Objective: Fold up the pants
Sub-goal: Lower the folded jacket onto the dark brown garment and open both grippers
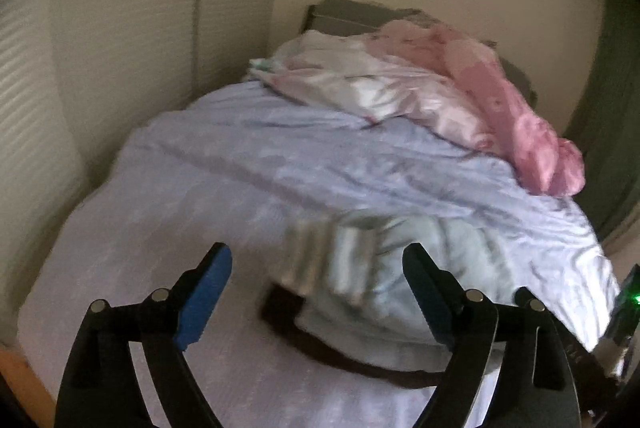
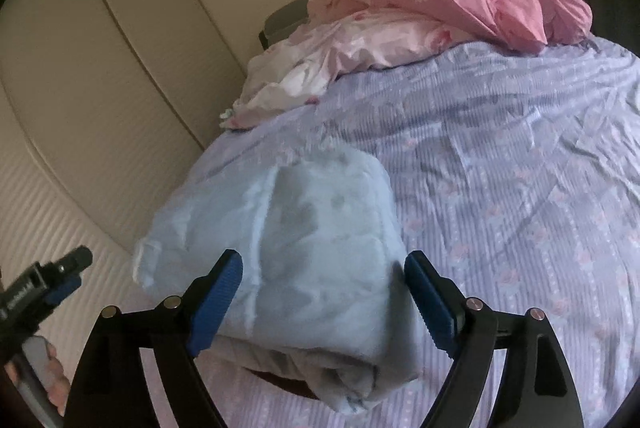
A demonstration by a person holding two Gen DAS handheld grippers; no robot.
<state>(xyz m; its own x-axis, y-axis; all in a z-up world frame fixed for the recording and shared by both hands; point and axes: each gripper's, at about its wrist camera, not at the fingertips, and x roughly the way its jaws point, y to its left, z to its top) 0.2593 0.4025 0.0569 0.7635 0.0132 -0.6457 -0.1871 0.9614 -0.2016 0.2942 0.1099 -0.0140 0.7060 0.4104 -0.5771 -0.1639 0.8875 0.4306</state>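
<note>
Right wrist view: the pale blue pants (image 2: pixel 304 240) are seen lying in a folded bundle on the bed (image 2: pixel 520 188), near its left edge and toward the near end, with a dark strip showing beneath the bundle's lower fold. The right gripper (image 2: pixel 324 292) is held just above the bundle with its blue pads (image 2: pixel 218 302) spread wide apart, nothing clamped between them. Whether the pads touch the cloth cannot be told. At the lower left corner of this view the left gripper (image 2: pixel 60 280) is seen in a hand (image 2: pixel 52 384), off the bed's left edge.

In the left wrist view, which is blurred, the left gripper (image 1: pixel 318 292) is likewise shown with its fingers wide apart and empty, above the lilac patterned sheet. The pants (image 1: pixel 400 268) are seen ahead of it and to the right, toward the bed's (image 1: pixel 160 228) right edge in this view, with a dark band along their near side.

At the far end of the bed a crumpled pink duvet (image 2: pixel 460 4) and a paler floral cover (image 2: pixel 340 56) are heaped against a dark headboard (image 1: pixel 344 16).
</note>
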